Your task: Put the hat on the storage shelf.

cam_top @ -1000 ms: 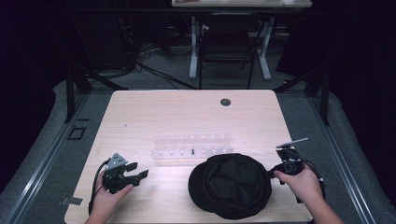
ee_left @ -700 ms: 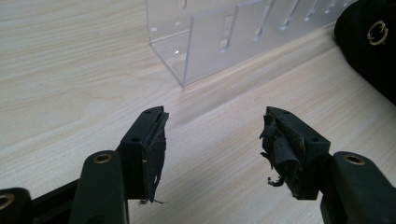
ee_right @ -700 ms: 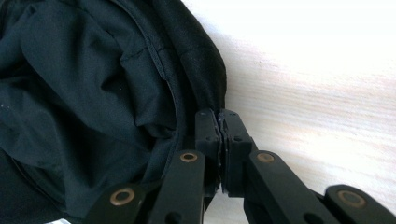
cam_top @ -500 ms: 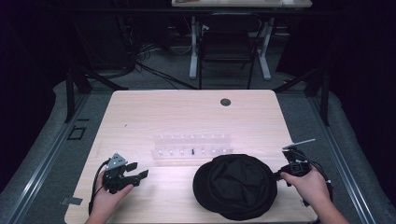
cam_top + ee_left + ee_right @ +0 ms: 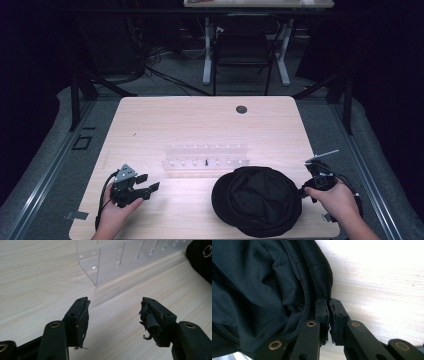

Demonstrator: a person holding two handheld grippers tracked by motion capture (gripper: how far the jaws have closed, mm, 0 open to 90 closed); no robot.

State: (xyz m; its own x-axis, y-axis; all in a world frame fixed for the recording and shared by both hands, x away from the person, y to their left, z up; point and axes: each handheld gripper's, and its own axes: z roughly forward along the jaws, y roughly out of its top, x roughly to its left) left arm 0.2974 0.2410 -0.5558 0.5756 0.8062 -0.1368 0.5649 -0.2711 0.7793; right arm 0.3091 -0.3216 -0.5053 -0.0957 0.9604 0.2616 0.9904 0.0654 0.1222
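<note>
Hat (image 5: 257, 200) lies flat by the right gripper (image 5: 329, 311), whose jaws pinch its rim to drag it; left gripper (image 5: 113, 315) idles, jaws apart.

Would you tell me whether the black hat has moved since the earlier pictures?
Yes. The black hat has slid toward the right edge of the table; against the fixed clear rack, its left rim now sits farther right.

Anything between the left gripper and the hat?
Nothing: bare table lies between the left gripper and the hat in the high view.
</note>
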